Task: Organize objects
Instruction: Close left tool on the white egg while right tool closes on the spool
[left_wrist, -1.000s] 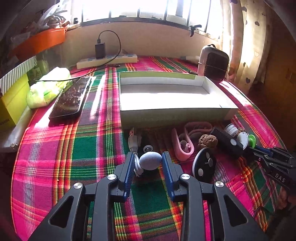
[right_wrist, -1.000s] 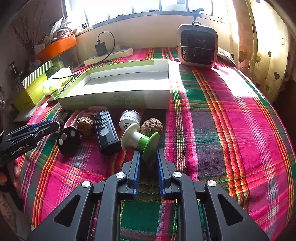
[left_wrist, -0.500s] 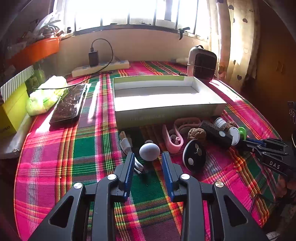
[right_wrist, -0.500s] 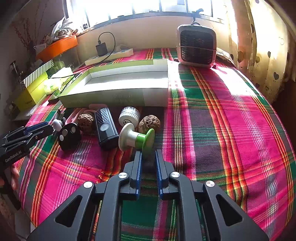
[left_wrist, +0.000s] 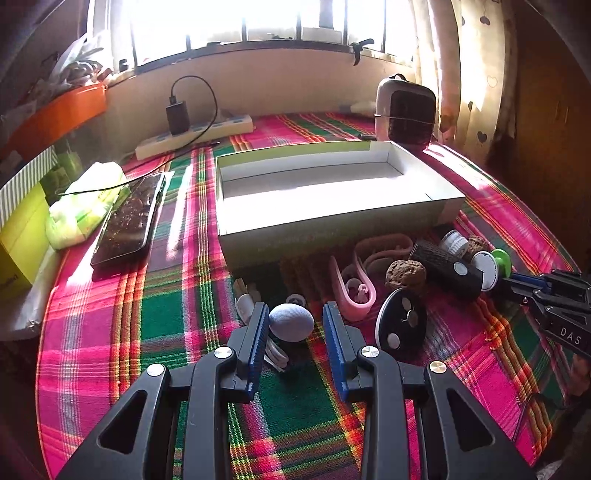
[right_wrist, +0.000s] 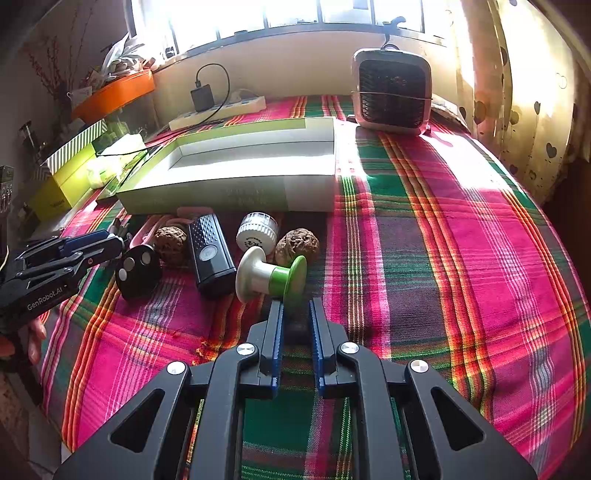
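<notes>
**Shallow box and loose items on a plaid-covered table**

Container: one shallow white box (left_wrist: 332, 192) with green outer walls, open-topped, lying at the middle of the table toward the far edge. Its white floor is bare, half in sun.

Loose items, in a row along the box's near wall: white cable (left_wrist: 245, 306); pale blue egg-shaped object (left_wrist: 291, 325); pink looped strap (left_wrist: 354, 291); round black remote (right_wrist: 137, 271) with silver buttons; two wrinkled brown walnuts (right_wrist: 297, 245), one either side of a black ribbed block (right_wrist: 210, 254); small white capped jar (right_wrist: 257, 230); white-and-green spool (right_wrist: 271, 277), lying on its side.

Grippers: left gripper (left_wrist: 293, 317), jaws apart, the egg between them (touching the left pad, clear of the right). Right gripper (right_wrist: 295, 314), jaws drawn together just short of the spool's green end, nothing between them.

Surface: tablecloth (right_wrist: 443, 258) in pink, green and dark plaid, strongly sunlit on the right side.

Surroundings: small fan heater (right_wrist: 391, 92) at the far right corner; power strip (left_wrist: 192, 138) with a black plug along the far edge; dark phone (left_wrist: 129, 218) and a pale green packet (left_wrist: 81, 206) at the left edge; window and heart-print curtain (right_wrist: 535, 110) behind.
</notes>
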